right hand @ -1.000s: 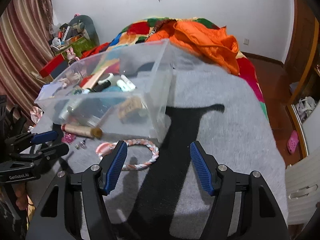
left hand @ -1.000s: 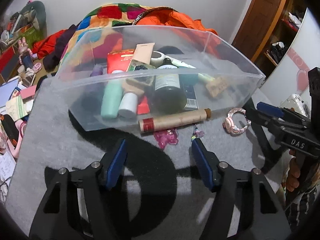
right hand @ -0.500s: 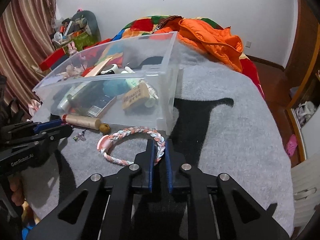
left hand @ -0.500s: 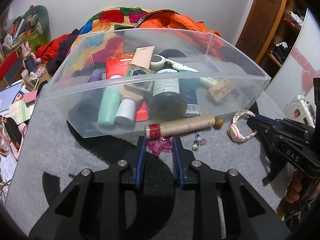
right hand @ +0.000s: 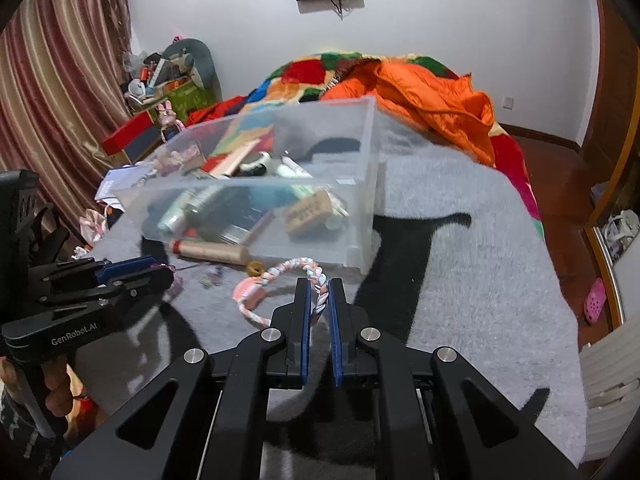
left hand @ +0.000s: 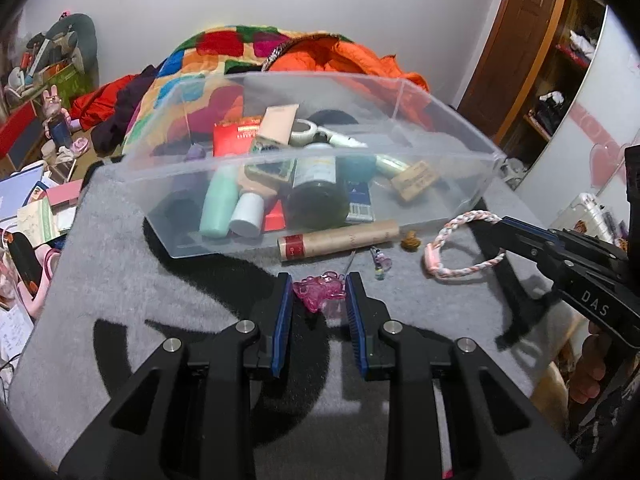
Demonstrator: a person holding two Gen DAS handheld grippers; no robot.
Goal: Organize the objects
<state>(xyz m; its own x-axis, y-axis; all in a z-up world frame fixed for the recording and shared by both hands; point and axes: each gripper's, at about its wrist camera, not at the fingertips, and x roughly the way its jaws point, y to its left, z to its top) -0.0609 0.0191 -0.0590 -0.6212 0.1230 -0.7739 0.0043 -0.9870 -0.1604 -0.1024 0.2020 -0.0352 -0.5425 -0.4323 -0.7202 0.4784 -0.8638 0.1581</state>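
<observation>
A clear plastic bin (left hand: 460, 168) (right hand: 360, 216) holding bottles, tubes and small boxes sits on a grey blanket (left hand: 112, 280) on a bed. In front of it lie a brown cardboard tube (left hand: 340, 240) (right hand: 212, 251), a small brown trinket (left hand: 411, 241), a beaded charm (left hand: 380, 262) and a pink translucent charm (left hand: 319, 291). My left gripper (left hand: 319, 290) is shut on the pink charm. The right gripper (right hand: 319, 288) is shut on a pink-and-white braided rope ring (right hand: 280, 276) (left hand: 460, 232), holding its near strand just off the blanket.
An orange jacket (right hand: 432, 100) and a patchwork quilt (left hand: 224, 52) lie behind the bin. Cluttered boxes and toys (left hand: 36, 200) line the left side of the bed. A wooden door and wardrobe (left hand: 532, 60) stand at the right; a pink shoe (right hand: 596, 296) lies on the floor.
Both grippers went from open to shut: the left closed on the pink charm, the right on the braided rope ring. Both then rose slightly with their objects.
</observation>
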